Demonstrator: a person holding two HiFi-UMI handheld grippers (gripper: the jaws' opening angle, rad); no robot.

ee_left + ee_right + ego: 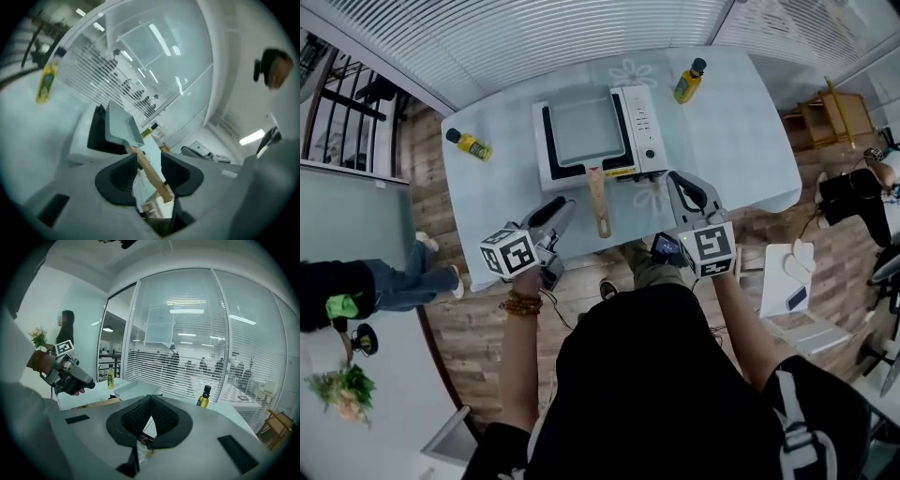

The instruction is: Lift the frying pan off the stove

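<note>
Left hand-held gripper [569, 206] released beside the handle [600, 202], right hand-held gripper [678, 180] clenched empty; frying pan [586, 131] rests on stove [645, 122], upper centre.

Stove controls [643, 122] too small to read.

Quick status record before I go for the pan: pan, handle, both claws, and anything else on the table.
pan: on stove, not lifted
handle: wooden, points toward the person, nothing gripping it
left claw: open, handle shows in its gap, pads off it
right claw: shut, empty, right of the handle
other: left bottle and right bottle, both on table
</note>
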